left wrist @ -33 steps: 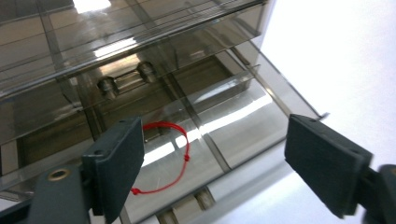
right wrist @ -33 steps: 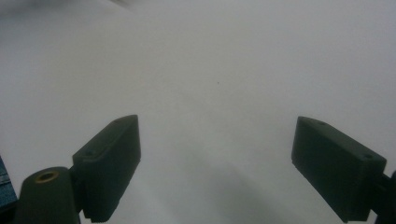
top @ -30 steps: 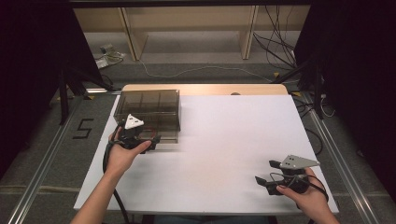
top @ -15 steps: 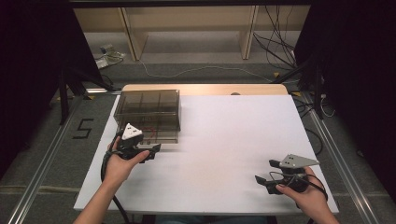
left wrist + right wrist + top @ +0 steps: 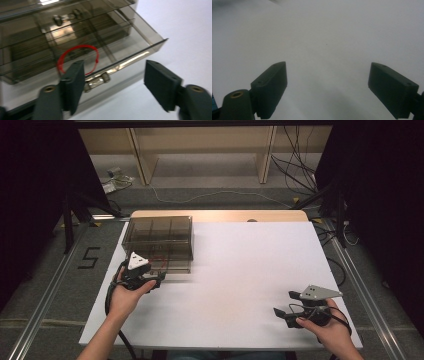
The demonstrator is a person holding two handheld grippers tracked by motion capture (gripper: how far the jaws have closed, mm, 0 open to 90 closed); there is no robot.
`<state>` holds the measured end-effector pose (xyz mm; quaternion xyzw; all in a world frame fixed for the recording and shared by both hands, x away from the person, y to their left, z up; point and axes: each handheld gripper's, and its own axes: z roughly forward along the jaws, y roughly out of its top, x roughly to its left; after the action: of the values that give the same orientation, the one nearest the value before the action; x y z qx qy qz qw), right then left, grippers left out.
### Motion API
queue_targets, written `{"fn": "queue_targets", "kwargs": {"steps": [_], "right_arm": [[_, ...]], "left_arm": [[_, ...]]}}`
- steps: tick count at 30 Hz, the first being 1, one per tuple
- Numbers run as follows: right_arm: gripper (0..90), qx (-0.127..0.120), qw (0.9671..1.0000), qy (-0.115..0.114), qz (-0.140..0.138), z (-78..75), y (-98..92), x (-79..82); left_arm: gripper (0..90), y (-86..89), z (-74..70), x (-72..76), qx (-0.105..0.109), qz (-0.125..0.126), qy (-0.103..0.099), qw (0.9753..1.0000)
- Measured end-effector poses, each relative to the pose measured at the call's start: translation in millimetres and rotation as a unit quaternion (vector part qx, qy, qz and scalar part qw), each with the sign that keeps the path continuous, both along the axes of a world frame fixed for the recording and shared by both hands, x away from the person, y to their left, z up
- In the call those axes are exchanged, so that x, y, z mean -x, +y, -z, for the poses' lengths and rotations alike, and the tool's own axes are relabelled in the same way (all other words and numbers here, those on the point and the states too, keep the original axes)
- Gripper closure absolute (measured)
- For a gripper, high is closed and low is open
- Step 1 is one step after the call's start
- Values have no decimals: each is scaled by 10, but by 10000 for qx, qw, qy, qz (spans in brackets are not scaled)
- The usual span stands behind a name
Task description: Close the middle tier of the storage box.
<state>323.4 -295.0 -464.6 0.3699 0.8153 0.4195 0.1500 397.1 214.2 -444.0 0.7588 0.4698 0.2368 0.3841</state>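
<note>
A smoky clear drawer box [image 5: 157,237] stands at the table's back left. Its bottom drawer [image 5: 125,47] is pulled out, and a red ring [image 5: 77,58] lies inside it. My left gripper [image 5: 155,276] sits at the box's front, open [image 5: 113,75]. The drawer's small handle [image 5: 97,81] lies just beside the left fingertip [image 5: 73,85], not clamped. My right gripper [image 5: 285,303] is near the table's front right, open [image 5: 328,72], with nothing but white tabletop between its jaws.
The white tabletop [image 5: 250,270] stretches between the two grippers. A wooden strip [image 5: 220,215] runs along the far edge. Cables [image 5: 300,175] and shelf legs lie on the floor beyond the table.
My left gripper has drawn back slightly toward the person, away from the box front. The right gripper has stayed in place.
</note>
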Motion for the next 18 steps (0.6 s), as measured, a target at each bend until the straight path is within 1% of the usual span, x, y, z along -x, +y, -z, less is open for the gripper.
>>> {"fn": "queue_targets", "kwargs": {"steps": [2,4,6,8,9,11,14,18], "right_arm": [[163,-8,10000,-1,-3,1,1,-4],[163,2,10000,-15,-3,-1,2,-6],[163,-13,10000,-5,-6,1,1,-5],[164,6,10000,1,-30,8,0,-4],[163,1,10000,-12,-43,10,-2,0],[163,-24,10000,1,-57,3,-10,10],[163,-32,10000,-10,-90,10,-4,6],[163,-38,9999,-7,-101,4,-13,15]], "left_arm": [[504,33,-13,-1,-143,-43,-3,9999],[629,63,-28,0,-268,-130,27,9996],[716,90,-37,-10,-304,-192,42,9993],[802,111,-48,-13,-296,-253,27,9992],[833,123,-54,-10,-318,-245,24,9992],[881,137,-49,-8,-333,-198,50,9992],[895,170,-35,-25,-339,-192,161,9991],[896,211,-4,-52,-526,-200,211,9982]]}}
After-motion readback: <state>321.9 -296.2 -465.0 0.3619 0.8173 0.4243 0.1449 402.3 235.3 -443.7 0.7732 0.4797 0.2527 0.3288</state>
